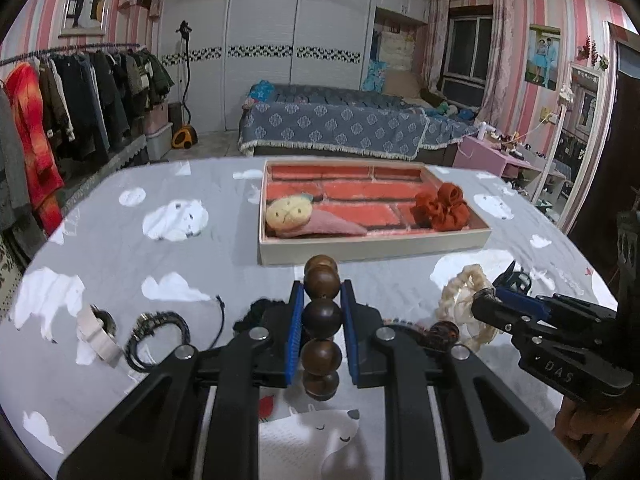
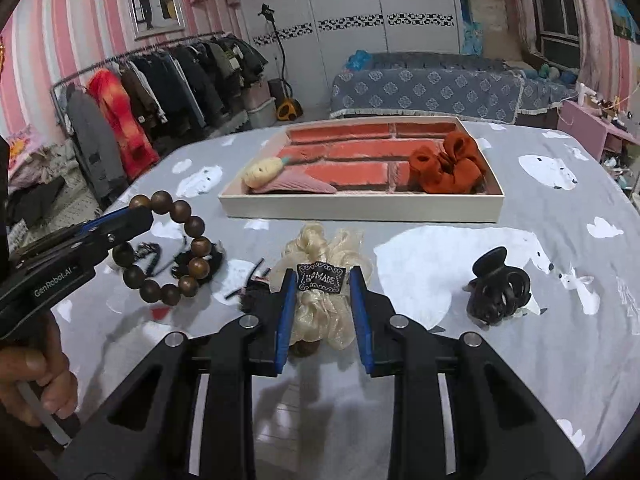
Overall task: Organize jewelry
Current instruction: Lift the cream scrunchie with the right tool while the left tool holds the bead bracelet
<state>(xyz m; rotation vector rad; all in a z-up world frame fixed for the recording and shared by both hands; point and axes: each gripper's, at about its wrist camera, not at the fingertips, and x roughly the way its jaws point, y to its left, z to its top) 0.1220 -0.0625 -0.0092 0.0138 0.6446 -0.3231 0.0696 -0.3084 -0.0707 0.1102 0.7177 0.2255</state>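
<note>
The left hand-held gripper [image 1: 322,312] fills the lower centre of the left wrist view, its blue-padded fingers clamped on a bracelet of large dark brown wooden beads [image 1: 321,330] that stands on edge between them; in the right wrist view the same bracelet [image 2: 166,248] hangs as a full ring at centre left, lifted above the grey cloth with white polar bears and clouds [image 2: 560,240] that covers the bench. The right hand-held gripper [image 2: 322,300] sits at lower centre of its own view, fingers spread apart on either side of a cream satin scrunchie with a small black label [image 2: 320,280], which rests on the cloth; whether the pads touch it is unclear. Right of it lies a black plastic claw hair clip [image 2: 500,292]. Beyond, in the upper middle of the frame, a shallow white-rimmed tray with a red brick-pattern lining [image 2: 360,210] holds a rust-orange fabric scrunchie [image 2: 446,168] at its right end and a pink felt hair clip with a cream plush head [image 2: 280,178] at its left. At lower left of the left wrist view, a black braided cord bracelet [image 1: 158,338] lies beside a white band [image 1: 96,334].
</note>
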